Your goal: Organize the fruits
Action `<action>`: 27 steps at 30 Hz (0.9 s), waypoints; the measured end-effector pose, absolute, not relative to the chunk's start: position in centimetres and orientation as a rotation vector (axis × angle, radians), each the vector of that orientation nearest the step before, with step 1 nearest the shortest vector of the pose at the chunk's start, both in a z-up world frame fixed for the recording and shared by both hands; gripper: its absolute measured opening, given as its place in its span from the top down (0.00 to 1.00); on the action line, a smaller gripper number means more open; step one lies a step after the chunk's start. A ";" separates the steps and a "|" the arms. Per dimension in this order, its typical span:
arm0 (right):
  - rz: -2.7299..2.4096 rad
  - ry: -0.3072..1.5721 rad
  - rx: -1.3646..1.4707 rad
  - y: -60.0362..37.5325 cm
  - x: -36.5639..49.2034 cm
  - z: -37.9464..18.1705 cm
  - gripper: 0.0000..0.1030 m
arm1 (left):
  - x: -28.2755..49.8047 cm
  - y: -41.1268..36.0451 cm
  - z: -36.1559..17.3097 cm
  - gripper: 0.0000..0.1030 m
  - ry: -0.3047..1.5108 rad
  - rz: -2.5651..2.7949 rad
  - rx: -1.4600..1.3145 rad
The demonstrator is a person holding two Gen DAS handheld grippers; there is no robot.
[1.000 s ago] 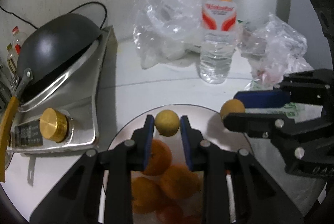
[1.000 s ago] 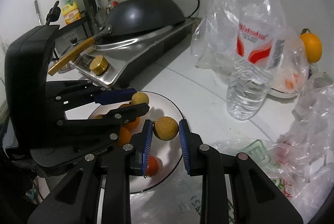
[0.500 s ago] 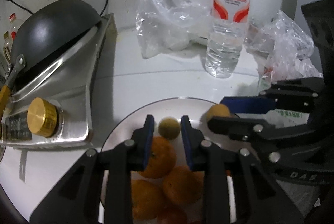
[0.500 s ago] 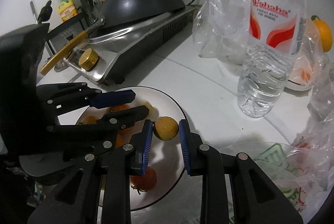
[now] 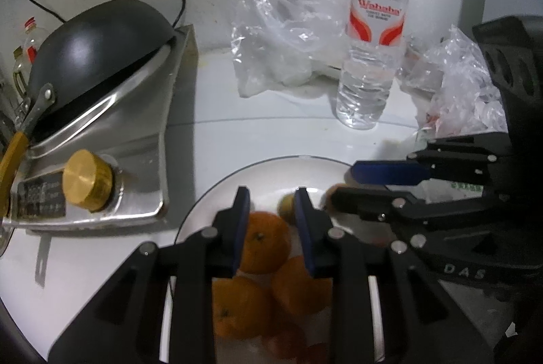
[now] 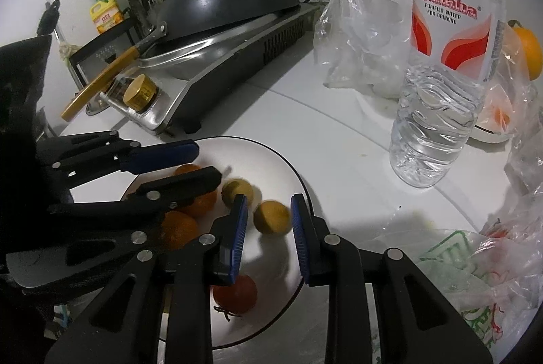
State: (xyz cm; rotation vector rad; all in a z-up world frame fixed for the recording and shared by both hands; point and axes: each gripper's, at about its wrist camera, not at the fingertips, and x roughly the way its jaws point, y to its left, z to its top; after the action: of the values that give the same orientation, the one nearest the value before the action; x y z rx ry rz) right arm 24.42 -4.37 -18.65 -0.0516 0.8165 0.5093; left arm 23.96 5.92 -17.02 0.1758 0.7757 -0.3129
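holding a small yellowish fruit (image 6: 271, 216) between narrow jaws, the right hand-held gripper (image 6: 266, 221) hovers over the plate (image 6: 271, 157) near the worktop's front edge. the left hand-held gripper (image 5: 271, 218) is empty, its jaws barely apart, its fruit (image 6: 237, 190) lying beside the oranges (image 5: 264, 242). next, i judge, the right should let go gently so the fruit doesn't roll.
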 end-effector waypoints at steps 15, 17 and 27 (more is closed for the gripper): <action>0.484 0.770 -0.068 -4.7 20.4 -16.1 0.72 | 19.7 6.4 -14.5 0.69 0.727 -0.301 0.154; 0.476 0.759 -0.066 -5.1 19.7 -15.7 0.72 | 18.8 6.3 -14.0 0.69 0.718 -0.304 0.151; 0.434 0.703 -0.065 -7.3 16.2 -13.4 0.69 | 15.1 5.5 -11.8 0.63 0.664 -0.310 0.128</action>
State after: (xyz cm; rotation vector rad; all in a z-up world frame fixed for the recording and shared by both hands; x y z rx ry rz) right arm 16.20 -7.28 -13.43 -0.0652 0.7028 0.4337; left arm 15.08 5.54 -11.80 0.1278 0.6642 -0.3096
